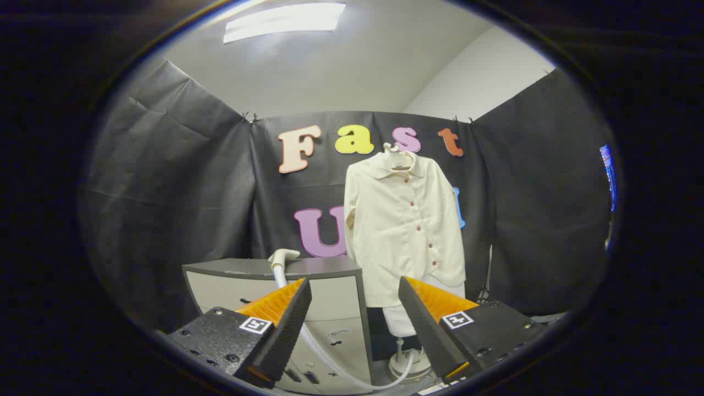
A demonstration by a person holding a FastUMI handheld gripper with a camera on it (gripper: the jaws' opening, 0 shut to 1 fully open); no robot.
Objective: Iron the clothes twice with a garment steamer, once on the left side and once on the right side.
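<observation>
Cream shirt (404, 225) hung beyond our tongs (355, 324), which stood wide open, empty; steamer head (284, 256) lay on the cabinet (324, 300) ahead.

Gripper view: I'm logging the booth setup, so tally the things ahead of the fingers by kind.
Cream button-up shirt on a hanger: 1
White steamer head with hose: 1
Grey drawer cabinet: 1
Open gripper: 1
Total: 4

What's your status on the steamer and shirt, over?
Gripper open, holding nothing. Steamer head resting on the grey cabinet, beyond the fingers, hose trailing down. Cream shirt hanging on its stand beyond the cabinet. Nothing between gripper and steamer head.
</observation>
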